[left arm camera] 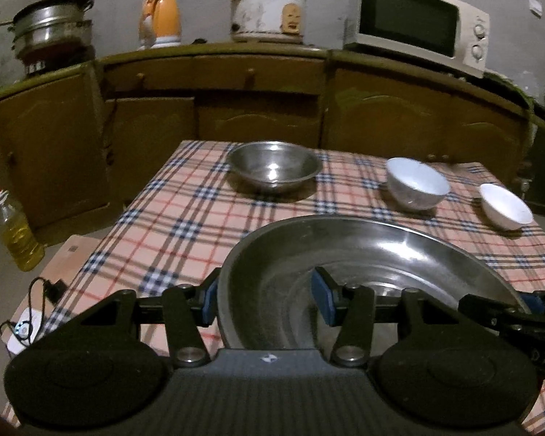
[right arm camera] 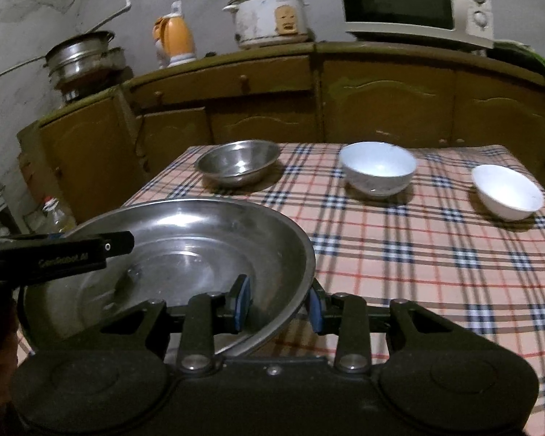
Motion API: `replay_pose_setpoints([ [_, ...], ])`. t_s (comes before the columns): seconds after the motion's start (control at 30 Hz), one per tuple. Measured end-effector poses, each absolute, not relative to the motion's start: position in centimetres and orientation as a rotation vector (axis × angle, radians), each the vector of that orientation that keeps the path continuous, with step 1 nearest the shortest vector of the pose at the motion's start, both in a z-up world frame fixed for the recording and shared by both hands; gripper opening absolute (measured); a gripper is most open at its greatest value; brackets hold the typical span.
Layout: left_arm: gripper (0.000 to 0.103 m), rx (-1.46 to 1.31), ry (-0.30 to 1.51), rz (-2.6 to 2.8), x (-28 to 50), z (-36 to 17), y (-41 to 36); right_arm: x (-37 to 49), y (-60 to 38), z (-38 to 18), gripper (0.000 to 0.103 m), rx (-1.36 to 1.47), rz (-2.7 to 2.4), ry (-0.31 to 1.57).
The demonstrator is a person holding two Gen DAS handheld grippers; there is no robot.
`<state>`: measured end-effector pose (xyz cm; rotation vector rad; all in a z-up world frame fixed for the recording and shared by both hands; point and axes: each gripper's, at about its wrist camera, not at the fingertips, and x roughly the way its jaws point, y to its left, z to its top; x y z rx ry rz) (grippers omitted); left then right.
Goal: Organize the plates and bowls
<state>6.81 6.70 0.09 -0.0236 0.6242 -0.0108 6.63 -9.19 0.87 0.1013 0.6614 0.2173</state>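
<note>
large steel basin (left arm camera: pixel 363 261): near edge of the plaid-cloth table (left arm camera: pixel 185 210), carried by both grippers, seems just above the cloth, contact not clear
left gripper (left arm camera: pixel 267 299): clamped on the basin's left rim, one blue pad outside the wall, one inside
right gripper (right arm camera: pixel 278 299): clamped on the basin's right rim, same way, pads either side of the wall
small steel bowl (left arm camera: pixel 274 167): far side of table, left of centre, upright, empty, alone
white bowl, middle (left arm camera: pixel 418 181): far side, right of the steel bowl, well apart from it, tilted a bit toward camera
white bowl, right (left arm camera: pixel 505 205): near the right edge of the table, apart from the other white one
progress: early; nothing stacked or nested yet, all four pieces sit separate
done: basin is gripped with both hands
left: judged: set basin down, then gather steel bowl and both white bowls, probably nest them in or beside it
risk: thin rim grip on a wide basin, could tip if one side slips
background: cabinet with microwave (left arm camera: pixel 418 21), rice cooker (left arm camera: pixel 269 11), orange kettle (left arm camera: pixel 160 18), not part of the task
</note>
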Motion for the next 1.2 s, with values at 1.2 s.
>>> replay_pose_setpoints([
  [1.2, 0.051, -0.095, 0.667, 0.088, 10.9, -6.1, 18.3, 13.3, 2.2, -6.1, 0.043, 0.069, 0.39, 0.777],
])
